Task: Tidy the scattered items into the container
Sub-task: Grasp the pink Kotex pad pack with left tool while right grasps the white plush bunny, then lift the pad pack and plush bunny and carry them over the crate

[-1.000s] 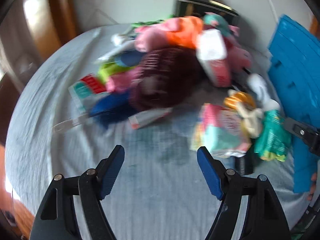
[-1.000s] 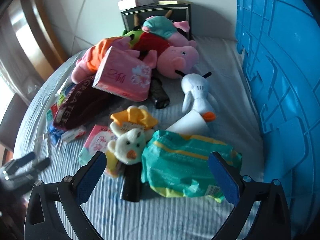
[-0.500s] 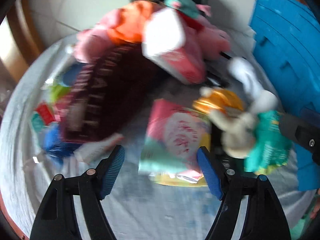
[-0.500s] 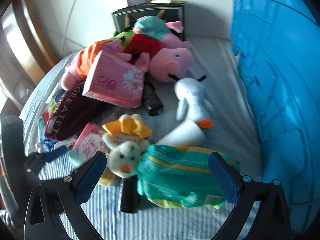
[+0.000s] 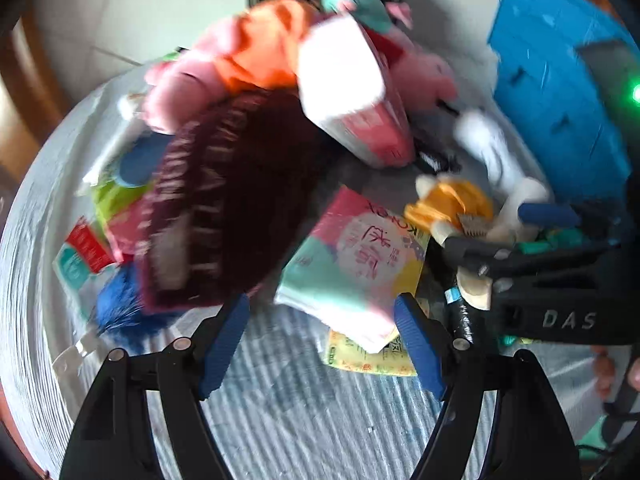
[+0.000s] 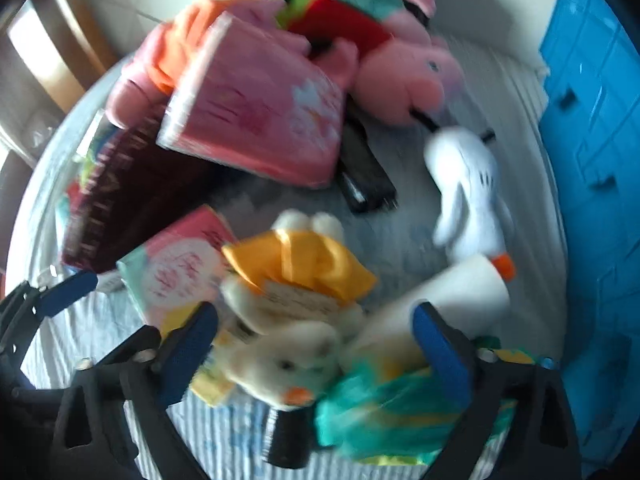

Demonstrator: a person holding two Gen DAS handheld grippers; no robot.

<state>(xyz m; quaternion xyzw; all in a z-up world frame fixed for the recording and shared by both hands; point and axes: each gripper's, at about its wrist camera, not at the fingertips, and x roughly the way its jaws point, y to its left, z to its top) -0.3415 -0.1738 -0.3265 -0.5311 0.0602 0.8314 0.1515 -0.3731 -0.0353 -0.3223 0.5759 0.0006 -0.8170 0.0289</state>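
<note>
Both grippers, left gripper (image 5: 322, 316) and right gripper (image 6: 314, 334), are reaching wide-fingered, holding nothing, toward toys and packets lying scattered beside the blue container (image 6: 596, 128).

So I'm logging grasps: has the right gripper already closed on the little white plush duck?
No, the right gripper is wide open, its blue fingers either side of the white plush duck.

"DAS" on right gripper (image 5: 568, 320); remaining print too blurred.
</note>
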